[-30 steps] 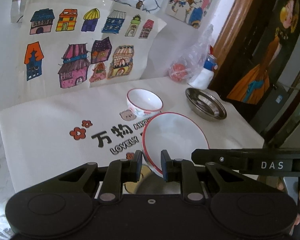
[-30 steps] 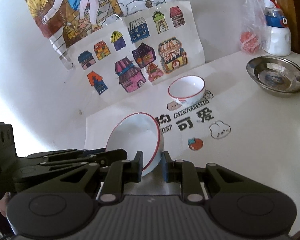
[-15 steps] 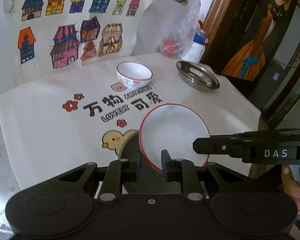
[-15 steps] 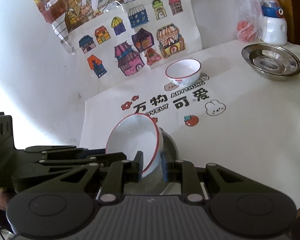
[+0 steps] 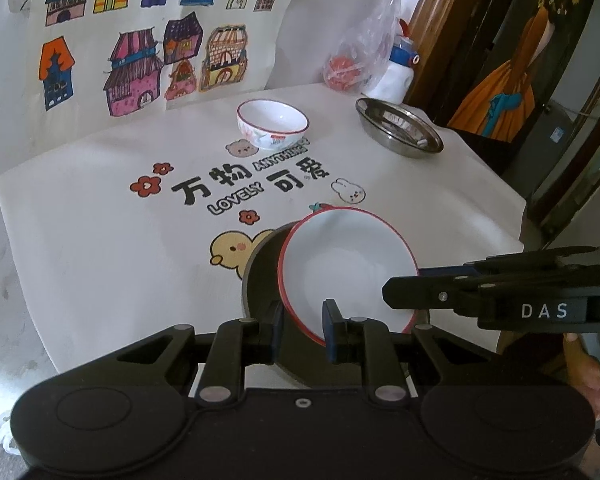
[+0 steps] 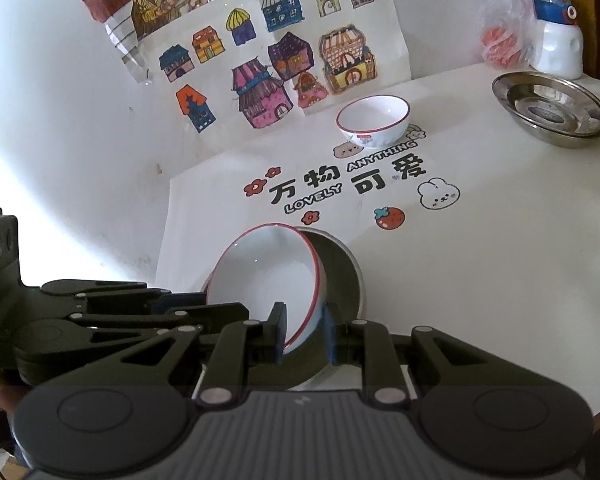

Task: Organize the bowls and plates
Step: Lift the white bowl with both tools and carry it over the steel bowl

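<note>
Our left gripper: black, blue pads, silver screws.
Our right gripper: grey ribbed top, black arms, blue pads; white "DAS" lettering on its side.

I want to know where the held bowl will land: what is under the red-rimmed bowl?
Under the red-rimmed bowl, gripped by both the left gripper and right gripper, lies a dark round dish. Its middle is covered by the bowl.

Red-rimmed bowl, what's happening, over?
Both grippers, left and right, clamp the red-rimmed bowl, tilted. Steel dish under it. Nothing blocking.
</note>
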A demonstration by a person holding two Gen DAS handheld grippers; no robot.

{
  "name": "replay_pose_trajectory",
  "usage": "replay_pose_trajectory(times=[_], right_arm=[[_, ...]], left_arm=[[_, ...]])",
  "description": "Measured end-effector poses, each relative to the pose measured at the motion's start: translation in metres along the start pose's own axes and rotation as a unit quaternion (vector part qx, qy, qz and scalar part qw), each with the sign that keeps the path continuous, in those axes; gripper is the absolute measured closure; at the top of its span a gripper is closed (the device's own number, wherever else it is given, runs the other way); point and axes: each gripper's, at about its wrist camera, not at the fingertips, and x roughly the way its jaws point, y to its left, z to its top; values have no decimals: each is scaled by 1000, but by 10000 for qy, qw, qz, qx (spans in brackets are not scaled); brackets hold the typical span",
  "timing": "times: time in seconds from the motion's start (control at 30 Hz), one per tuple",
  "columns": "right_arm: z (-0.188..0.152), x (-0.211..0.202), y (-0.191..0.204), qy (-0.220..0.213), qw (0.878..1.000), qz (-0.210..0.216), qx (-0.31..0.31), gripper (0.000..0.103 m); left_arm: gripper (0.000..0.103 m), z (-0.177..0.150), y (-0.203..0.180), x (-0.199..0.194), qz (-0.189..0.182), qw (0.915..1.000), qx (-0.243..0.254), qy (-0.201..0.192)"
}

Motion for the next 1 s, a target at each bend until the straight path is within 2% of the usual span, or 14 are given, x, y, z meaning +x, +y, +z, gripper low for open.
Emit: replay_pose_trajectory(times=[1.0], right_arm=[[14, 16, 6, 693, 9972, -257, -76, 81]], left_arm=[[81, 5, -3, 4, 71, 9994, 140, 313]])
